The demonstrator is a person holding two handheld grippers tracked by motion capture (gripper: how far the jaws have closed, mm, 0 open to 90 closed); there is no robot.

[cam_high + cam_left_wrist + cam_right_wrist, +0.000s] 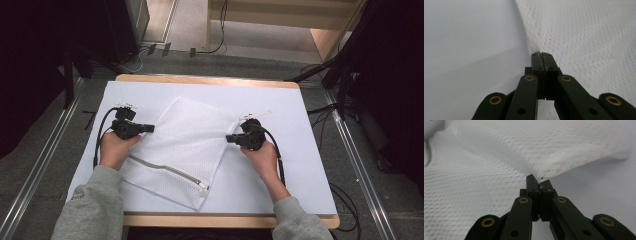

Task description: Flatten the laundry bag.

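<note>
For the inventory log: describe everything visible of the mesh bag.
The mesh bag is white, fine net fabric, roughly rectangular, lying flat and skewed on the white table cover. A zipper with grey teeth runs near its nearest edge. The left gripper and right gripper each pinch an opposite edge, lifting it slightly.

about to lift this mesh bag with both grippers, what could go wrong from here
Both grips look thin: the left gripper and right gripper each pinch only the edge of the mesh bag, so the fabric might slip out. Pulling apart could snag or stretch the mesh. The zipper end lies unsupported and may sag.
</note>
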